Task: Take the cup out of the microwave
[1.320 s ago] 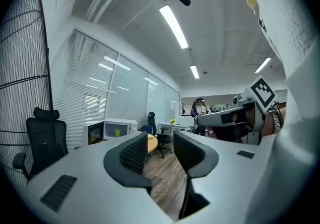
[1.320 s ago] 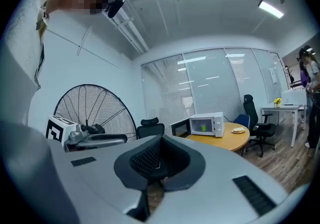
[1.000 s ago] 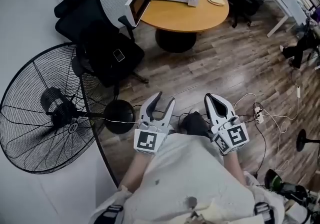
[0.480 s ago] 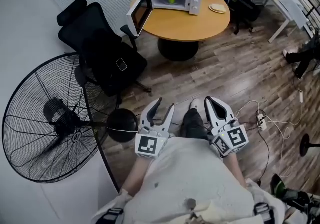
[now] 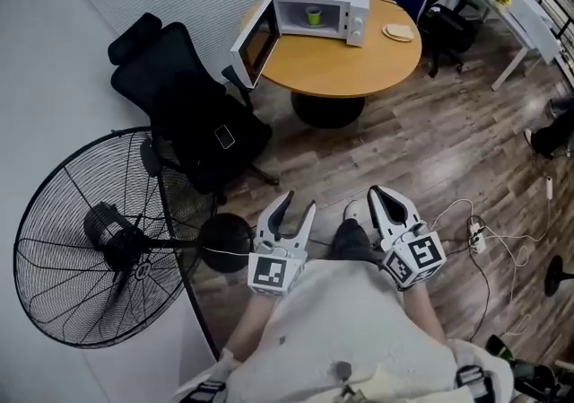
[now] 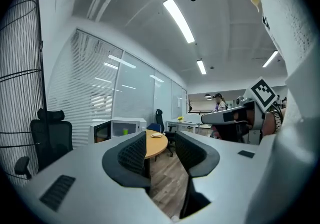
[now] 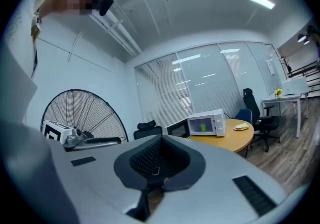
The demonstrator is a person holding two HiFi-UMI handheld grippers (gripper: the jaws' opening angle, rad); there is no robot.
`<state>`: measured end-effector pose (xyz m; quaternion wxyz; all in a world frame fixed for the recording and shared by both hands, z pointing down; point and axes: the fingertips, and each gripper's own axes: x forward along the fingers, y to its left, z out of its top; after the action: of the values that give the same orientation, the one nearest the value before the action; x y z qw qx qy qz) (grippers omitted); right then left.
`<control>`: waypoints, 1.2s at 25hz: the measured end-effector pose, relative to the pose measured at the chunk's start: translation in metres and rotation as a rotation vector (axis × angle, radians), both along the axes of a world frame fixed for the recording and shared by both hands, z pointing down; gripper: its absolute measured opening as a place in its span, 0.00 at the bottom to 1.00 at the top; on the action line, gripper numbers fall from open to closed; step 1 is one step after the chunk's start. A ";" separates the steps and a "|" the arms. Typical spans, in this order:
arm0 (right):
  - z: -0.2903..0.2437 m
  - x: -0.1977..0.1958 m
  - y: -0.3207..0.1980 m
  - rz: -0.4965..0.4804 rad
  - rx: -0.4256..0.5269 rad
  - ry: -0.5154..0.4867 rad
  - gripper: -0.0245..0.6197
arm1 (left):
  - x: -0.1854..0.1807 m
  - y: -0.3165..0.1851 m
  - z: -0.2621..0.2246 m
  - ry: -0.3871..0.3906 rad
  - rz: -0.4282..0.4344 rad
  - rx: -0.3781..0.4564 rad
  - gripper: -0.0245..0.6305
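A white microwave (image 5: 325, 3) stands on the round wooden table (image 5: 359, 65) far ahead, its door (image 5: 253, 43) swung open to the left. Inside it sits a small green cup (image 5: 313, 15), which also shows in the left gripper view as the cup (image 6: 125, 130) and in the right gripper view as the cup (image 7: 202, 127). My left gripper (image 5: 299, 202) is held near my body over the floor, jaws a little apart with nothing between them. My right gripper (image 5: 383, 193) is beside it, jaws shut and empty. Both point toward the table, well short of it.
A black office chair (image 5: 193, 109) stands between me and the table's left side. A large floor fan (image 5: 108, 240) is at my left. A plate (image 5: 397, 31) lies on the table. Cables and a power strip (image 5: 476, 240) lie on the wooden floor at right.
The whole view has shifted as I moved toward the table; the microwave and table sit lower in the head view. Both grippers keep their poses and jaw states.
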<state>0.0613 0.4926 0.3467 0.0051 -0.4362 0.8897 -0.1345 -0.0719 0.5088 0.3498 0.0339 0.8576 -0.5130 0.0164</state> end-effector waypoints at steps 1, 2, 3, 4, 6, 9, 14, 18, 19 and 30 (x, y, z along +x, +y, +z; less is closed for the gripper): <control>0.002 -0.001 -0.007 -0.007 -0.001 0.001 0.05 | 0.000 -0.006 0.001 0.003 -0.005 0.000 0.33; 0.003 -0.002 -0.015 -0.011 -0.003 0.003 0.05 | 0.001 -0.013 0.002 0.009 -0.011 -0.002 0.33; 0.005 -0.002 -0.023 -0.014 -0.006 0.006 0.05 | 0.001 -0.020 0.004 0.014 -0.016 -0.010 0.33; 0.005 -0.002 -0.030 -0.017 -0.008 0.009 0.05 | 0.001 -0.027 0.007 0.016 -0.021 -0.025 0.33; 0.005 0.000 -0.046 -0.022 -0.010 0.013 0.05 | 0.002 -0.041 0.014 0.005 -0.030 -0.055 0.33; 0.006 0.006 -0.071 -0.025 -0.011 0.014 0.05 | 0.010 -0.068 0.013 0.007 -0.020 -0.038 0.33; 0.011 0.012 -0.108 -0.024 -0.026 0.011 0.05 | 0.023 -0.106 0.019 0.000 -0.006 -0.053 0.33; 0.013 0.017 -0.138 -0.033 -0.029 0.016 0.05 | 0.033 -0.134 0.021 -0.003 0.001 -0.066 0.33; 0.013 0.018 -0.145 -0.035 -0.033 0.017 0.05 | 0.036 -0.142 0.020 0.001 0.000 -0.068 0.33; 0.013 0.055 -0.235 -0.087 -0.033 0.042 0.05 | 0.071 -0.227 0.012 0.041 -0.060 -0.055 0.33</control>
<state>0.1166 0.2577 0.3593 -0.0268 -0.3998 0.9054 -0.1402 -0.0007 0.2815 0.3614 0.0687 0.8406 -0.5371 0.0118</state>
